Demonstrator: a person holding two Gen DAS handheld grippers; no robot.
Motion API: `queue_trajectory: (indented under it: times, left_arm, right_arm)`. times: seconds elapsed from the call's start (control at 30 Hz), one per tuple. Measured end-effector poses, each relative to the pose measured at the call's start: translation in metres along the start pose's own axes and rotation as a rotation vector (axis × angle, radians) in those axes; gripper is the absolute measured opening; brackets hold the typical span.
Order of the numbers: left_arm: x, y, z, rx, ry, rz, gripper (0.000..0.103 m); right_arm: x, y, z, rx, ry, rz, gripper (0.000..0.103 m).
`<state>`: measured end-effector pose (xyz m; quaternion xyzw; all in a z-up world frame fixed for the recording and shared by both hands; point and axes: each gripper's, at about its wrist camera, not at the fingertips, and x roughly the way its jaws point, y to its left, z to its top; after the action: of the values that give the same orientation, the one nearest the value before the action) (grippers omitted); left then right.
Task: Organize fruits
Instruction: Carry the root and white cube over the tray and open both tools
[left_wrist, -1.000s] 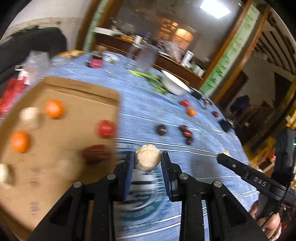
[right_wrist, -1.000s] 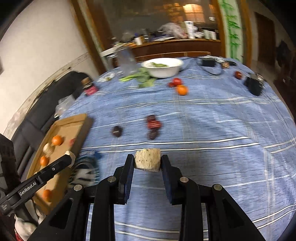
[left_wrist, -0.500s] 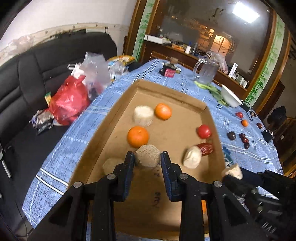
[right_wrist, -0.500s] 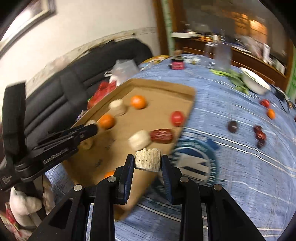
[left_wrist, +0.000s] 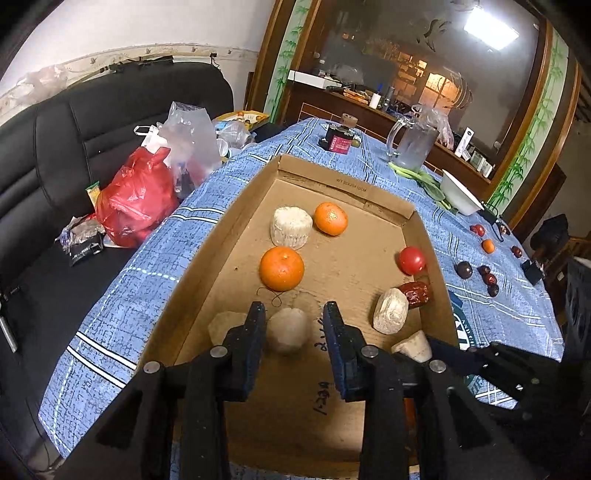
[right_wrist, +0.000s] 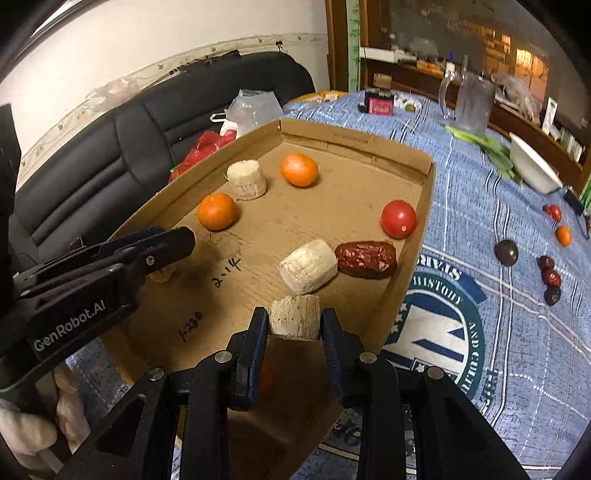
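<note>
A cardboard tray (left_wrist: 236, 206) (right_wrist: 421, 225) lies on the blue cloth and holds two oranges (left_wrist: 282, 268), a tomato (right_wrist: 398, 219), a red date (right_wrist: 366, 259) and several pale chunks. My left gripper (left_wrist: 294, 325) is open over the tray; a pale round chunk (left_wrist: 288, 331) lies between its fingers, apart from the right one. My right gripper (right_wrist: 294, 321) is shut on a pale ridged chunk (right_wrist: 294, 318) above the tray's near right edge. The left gripper also shows in the right wrist view (right_wrist: 173, 243).
More fruit lies on the cloth to the right: dark plums, dates (right_wrist: 550, 277), a small orange (right_wrist: 563, 235). A white bowl (right_wrist: 533, 170), greens and a glass jug (right_wrist: 472, 107) stand at the back. A black sofa with bags (left_wrist: 140, 195) is to the left.
Both grippers moved from the table's right side to above the tray. My left gripper opened and its pale chunk now lies on the tray. The right gripper still holds its chunk.
</note>
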<state>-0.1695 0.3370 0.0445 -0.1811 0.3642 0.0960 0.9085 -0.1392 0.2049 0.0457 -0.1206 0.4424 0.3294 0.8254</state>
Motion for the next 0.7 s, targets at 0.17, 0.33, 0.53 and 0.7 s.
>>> queue_trajectory:
  times: [0.17,0.33,0.53,0.7]
  left_arm:
    - [-0.009,0.001,0.003,-0.018,-0.016,-0.002,0.046]
    - [-0.024,0.003,0.008,-0.031,-0.039,-0.009,0.053]
    - [-0.035,-0.003,0.011,-0.071,-0.009,-0.051,0.06]
    - [-0.046,-0.042,0.005,-0.002,0.025,-0.075,0.074]
  right_arm:
    - [0.001,0.002,0.0,-0.003,-0.001,0.005,0.034]
    - [-0.014,-0.005,-0.003,0.028,-0.031,0.026,0.034]
    - [-0.054,-0.035,-0.023,0.154,-0.12,0.038,0.05]
    - [-0.083,-0.077,-0.049,0.313,-0.163,0.006,0.05]
